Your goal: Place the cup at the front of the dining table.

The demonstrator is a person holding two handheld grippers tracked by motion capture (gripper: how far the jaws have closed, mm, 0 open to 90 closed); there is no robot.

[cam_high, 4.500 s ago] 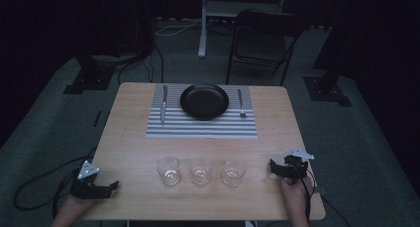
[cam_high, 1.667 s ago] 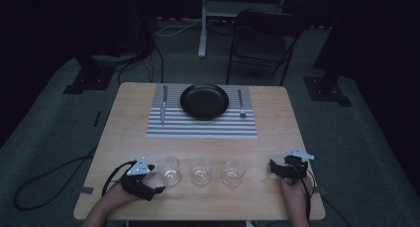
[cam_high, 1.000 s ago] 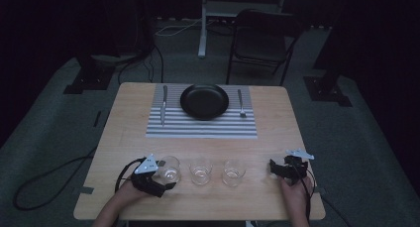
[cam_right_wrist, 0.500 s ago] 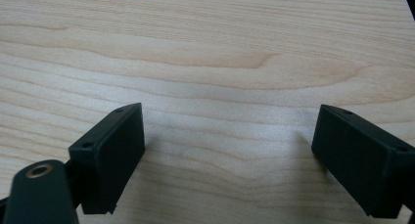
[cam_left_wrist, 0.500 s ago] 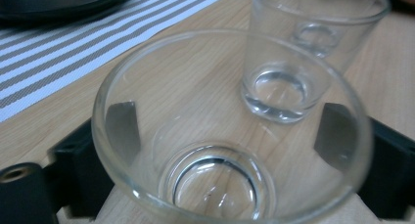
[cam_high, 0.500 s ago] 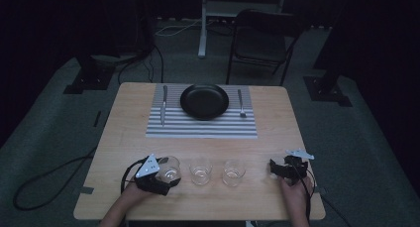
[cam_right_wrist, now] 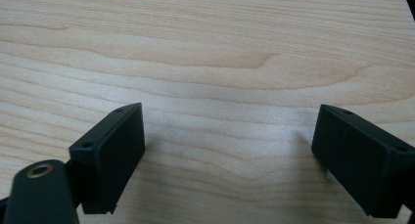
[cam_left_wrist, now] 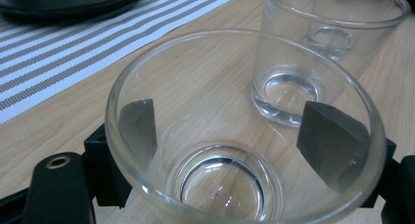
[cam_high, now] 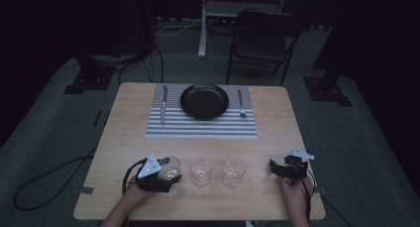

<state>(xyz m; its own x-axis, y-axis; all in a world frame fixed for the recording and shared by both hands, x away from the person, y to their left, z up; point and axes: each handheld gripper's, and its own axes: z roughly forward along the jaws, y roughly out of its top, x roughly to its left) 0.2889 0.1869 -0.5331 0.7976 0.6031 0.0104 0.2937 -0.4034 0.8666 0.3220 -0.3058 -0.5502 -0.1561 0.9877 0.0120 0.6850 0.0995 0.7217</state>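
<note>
Three clear empty glasses stand in a row near the table's front edge. My left gripper (cam_high: pixel 167 174) holds the left glass (cam_high: pixel 170 166). In the left gripper view its two dark pads (cam_left_wrist: pixel 333 141) press the sides of that glass (cam_left_wrist: pixel 220 185), with the middle glass (cam_left_wrist: pixel 313 53) just behind it. The middle glass (cam_high: pixel 201 171) and right glass (cam_high: pixel 233 172) stand free. My right gripper (cam_high: pixel 274 167) rests on the wood to the right of the row. It is open, with bare table between its jaws (cam_right_wrist: pixel 229 150).
A black plate (cam_high: pixel 204 101) sits on a striped placemat (cam_high: pixel 198 125) at the far side, knife (cam_high: pixel 164 104) at its left and fork (cam_high: pixel 240 103) at its right. Behind the wooden table (cam_high: pixel 124 133) stands a folding chair (cam_high: pixel 260 38). Cables lie on the floor.
My left gripper has come in from the front left corner to the left glass and its jaws now sit around it. The right gripper has stayed still.
</note>
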